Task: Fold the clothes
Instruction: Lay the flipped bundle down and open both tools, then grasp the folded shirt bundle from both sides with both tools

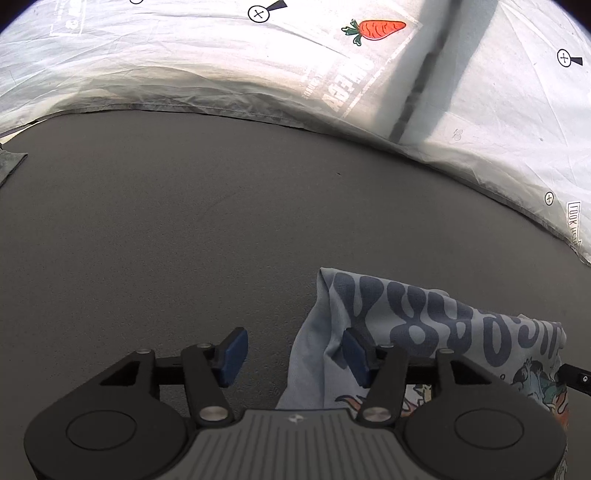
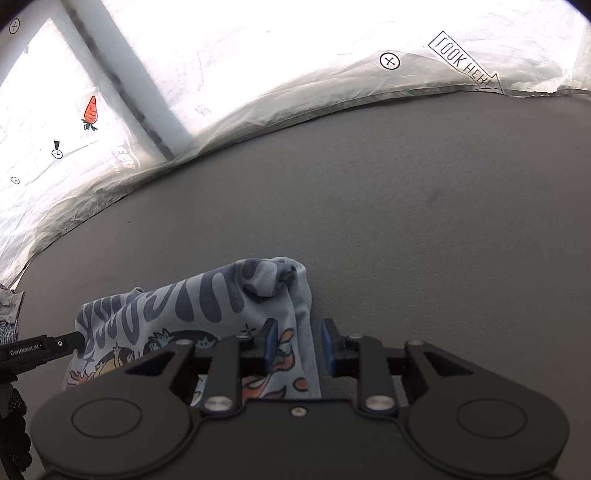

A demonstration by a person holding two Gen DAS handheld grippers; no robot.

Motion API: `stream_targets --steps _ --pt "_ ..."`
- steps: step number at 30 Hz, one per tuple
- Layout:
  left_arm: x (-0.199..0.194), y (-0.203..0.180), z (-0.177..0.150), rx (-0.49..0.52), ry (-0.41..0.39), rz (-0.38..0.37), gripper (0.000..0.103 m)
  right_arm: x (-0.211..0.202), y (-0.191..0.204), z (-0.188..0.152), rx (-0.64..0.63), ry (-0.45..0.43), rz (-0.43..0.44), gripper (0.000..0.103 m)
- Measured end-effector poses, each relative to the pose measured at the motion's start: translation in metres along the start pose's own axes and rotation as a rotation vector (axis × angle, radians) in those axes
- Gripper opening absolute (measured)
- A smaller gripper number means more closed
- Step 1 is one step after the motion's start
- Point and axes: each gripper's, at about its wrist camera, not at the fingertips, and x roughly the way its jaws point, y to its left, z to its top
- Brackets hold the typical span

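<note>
A light blue printed T-shirt [image 1: 436, 325] with dark blue lettering and a cartoon print lies bunched on the grey table [image 1: 184, 221]. In the left wrist view my left gripper [image 1: 293, 356] is open, its left pad [image 1: 232, 356] over bare table and its right pad [image 1: 356, 356] over the shirt's left edge. In the right wrist view the shirt [image 2: 207, 295] lies ahead and left. My right gripper [image 2: 299, 349] is partly open, with a fold of the shirt's right edge between its blue pads [image 2: 271, 345]. The left gripper's fingertip [image 2: 68, 341] shows at the shirt's left side.
A white sheet with a carrot print [image 1: 376, 29], crosshair marks and "LOOK HERE" lettering [image 2: 465, 62] rises behind the table. A dark cloth edge [image 1: 11, 162] lies at the far left. Another patterned garment [image 2: 9, 314] shows at the left edge.
</note>
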Motion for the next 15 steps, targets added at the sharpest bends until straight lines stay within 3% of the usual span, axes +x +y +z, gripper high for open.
stream_targets --steps 2,3,9,15 --pt "-0.008 0.01 -0.008 -0.001 0.012 -0.021 0.065 -0.006 -0.003 -0.004 -0.002 -0.013 0.018 0.036" --pt "-0.01 0.014 -0.011 -0.003 0.026 -0.029 0.073 -0.008 -0.004 -0.007 -0.004 -0.015 0.029 0.042" --pt "-0.014 0.02 -0.042 0.03 0.079 -0.068 0.078 -0.005 -0.008 -0.025 -0.025 0.024 0.081 0.052" --pt "-0.009 0.023 -0.047 -0.051 0.083 -0.138 0.087 0.008 -0.009 -0.031 0.004 0.04 0.118 0.062"
